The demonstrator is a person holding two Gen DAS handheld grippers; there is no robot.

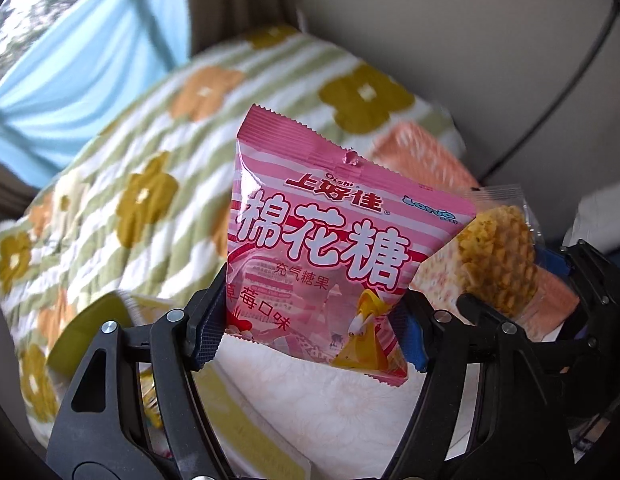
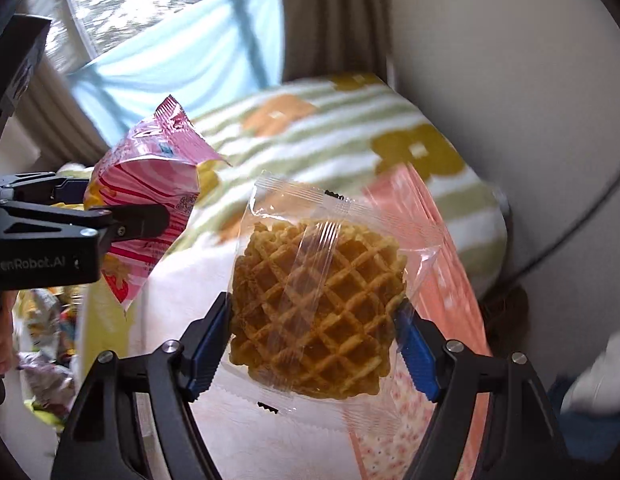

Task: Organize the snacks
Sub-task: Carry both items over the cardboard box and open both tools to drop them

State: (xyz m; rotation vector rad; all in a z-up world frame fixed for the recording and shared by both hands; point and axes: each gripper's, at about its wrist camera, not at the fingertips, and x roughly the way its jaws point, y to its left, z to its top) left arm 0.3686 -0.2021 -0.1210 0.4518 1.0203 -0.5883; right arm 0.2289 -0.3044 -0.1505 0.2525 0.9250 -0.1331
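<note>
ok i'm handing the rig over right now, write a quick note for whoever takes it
Left gripper: shut on the pink marshmallow bag, gripped near its bottom edge, held up in the air.
Right gripper: shut on the clear-wrapped waffle, pinched at both sides, also lifted.
The two snacks are held side by side above the white and pink bedding, with the flowered blanket behind.
More loose packets lie at the left, blurred.
Done: both picked up. Left: place both; no target spot is visible.

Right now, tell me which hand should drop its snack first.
Hard to call: left gripper clamps the pink marshmallow bag, right gripper the wrapped waffle; no container shows.
</note>
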